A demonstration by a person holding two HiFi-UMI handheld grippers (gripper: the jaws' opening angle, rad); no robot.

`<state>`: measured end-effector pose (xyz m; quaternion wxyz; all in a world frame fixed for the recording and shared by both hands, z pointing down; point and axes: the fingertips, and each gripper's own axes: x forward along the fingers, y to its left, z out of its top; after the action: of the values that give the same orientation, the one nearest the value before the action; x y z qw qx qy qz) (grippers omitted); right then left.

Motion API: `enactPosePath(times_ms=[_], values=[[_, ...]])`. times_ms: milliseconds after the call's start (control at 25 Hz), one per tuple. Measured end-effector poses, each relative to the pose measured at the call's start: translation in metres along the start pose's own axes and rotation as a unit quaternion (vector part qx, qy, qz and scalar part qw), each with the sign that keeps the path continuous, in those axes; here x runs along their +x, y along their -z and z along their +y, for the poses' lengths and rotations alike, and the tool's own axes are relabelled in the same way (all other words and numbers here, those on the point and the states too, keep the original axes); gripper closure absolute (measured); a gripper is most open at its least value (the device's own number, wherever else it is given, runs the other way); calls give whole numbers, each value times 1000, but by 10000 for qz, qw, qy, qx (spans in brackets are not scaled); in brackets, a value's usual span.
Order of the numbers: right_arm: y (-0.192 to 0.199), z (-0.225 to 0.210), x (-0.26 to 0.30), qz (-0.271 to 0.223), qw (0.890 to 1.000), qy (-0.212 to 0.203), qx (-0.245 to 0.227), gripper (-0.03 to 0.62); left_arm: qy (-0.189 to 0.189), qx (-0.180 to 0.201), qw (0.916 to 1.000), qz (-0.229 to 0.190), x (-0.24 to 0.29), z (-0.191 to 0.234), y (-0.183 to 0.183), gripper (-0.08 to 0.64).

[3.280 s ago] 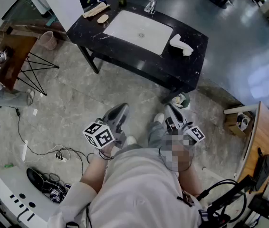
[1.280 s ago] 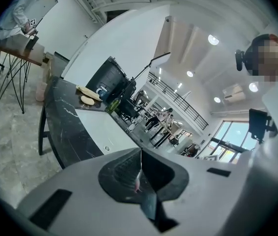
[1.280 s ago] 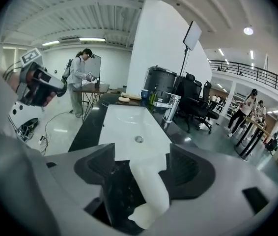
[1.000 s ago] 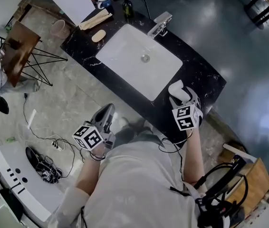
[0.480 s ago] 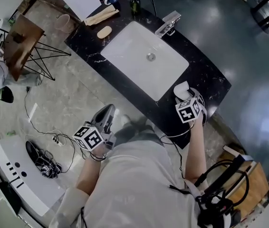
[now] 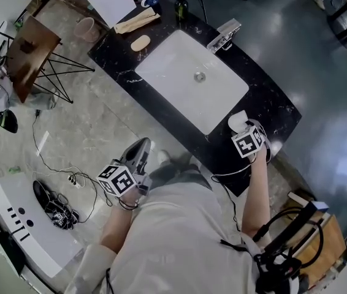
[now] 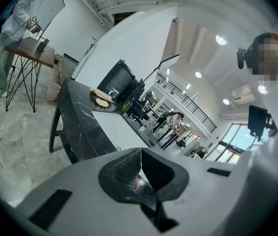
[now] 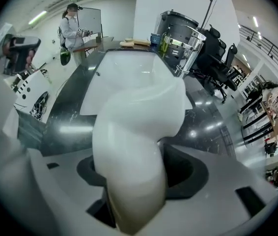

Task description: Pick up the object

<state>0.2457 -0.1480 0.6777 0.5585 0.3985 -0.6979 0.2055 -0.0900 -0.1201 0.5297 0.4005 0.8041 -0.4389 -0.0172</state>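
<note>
Nearest you: the left gripper [image 6: 141, 147], low by your body over the pale stone floor [image 6: 81, 121] and short of the counter. Its jaws meet on nothing, so it plays no part here.

Next out: the right gripper [image 6: 247, 132], pointing steeply down onto the near right end of the black marble counter [image 6: 271, 100]. The glossy white bent piece [image 8: 134, 127] lies on that counter directly under it, well apart from your left gripper.

In the right gripper view, the piece's narrower stem stands between the jaws and fills most of the gap. Its long axis runs away from you along the line of the jaws, then the thicker head bends off to the right. The jaws are wide and have just been closing in. Dark pad shows at either side of the stem, so read this as no firm grip yet. Your coming move turns on one relation: squeeze across the stem, not the head.

Beyond: the white rectangular sink basin [image 6: 179, 72], then the chrome faucet [image 6: 224, 35].
</note>
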Motion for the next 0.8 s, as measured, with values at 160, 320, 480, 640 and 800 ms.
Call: enactPosePath(times_ms=[160, 320, 480, 640, 800], values=[[-3, 1, 0, 66, 10000, -28, -65, 315, 29, 12, 10000, 20, 2, 2, -1, 552], [-4, 2, 0, 155, 9999, -27, 15, 344, -2, 6, 10000, -26, -3, 6, -5, 552], [-21, 10, -4, -227, 9990, -241, 284, 360, -36, -17, 9999, -110, -10, 12, -12, 552], [-54, 26, -16, -963, 9894, -798, 743, 374, -51, -53, 9999, -154, -15, 16, -15, 552], [-85, 38, -27, -1584, 9736, -1261, 1057, 394, -62, -41, 9997, -220, -19, 17, -19, 552]])
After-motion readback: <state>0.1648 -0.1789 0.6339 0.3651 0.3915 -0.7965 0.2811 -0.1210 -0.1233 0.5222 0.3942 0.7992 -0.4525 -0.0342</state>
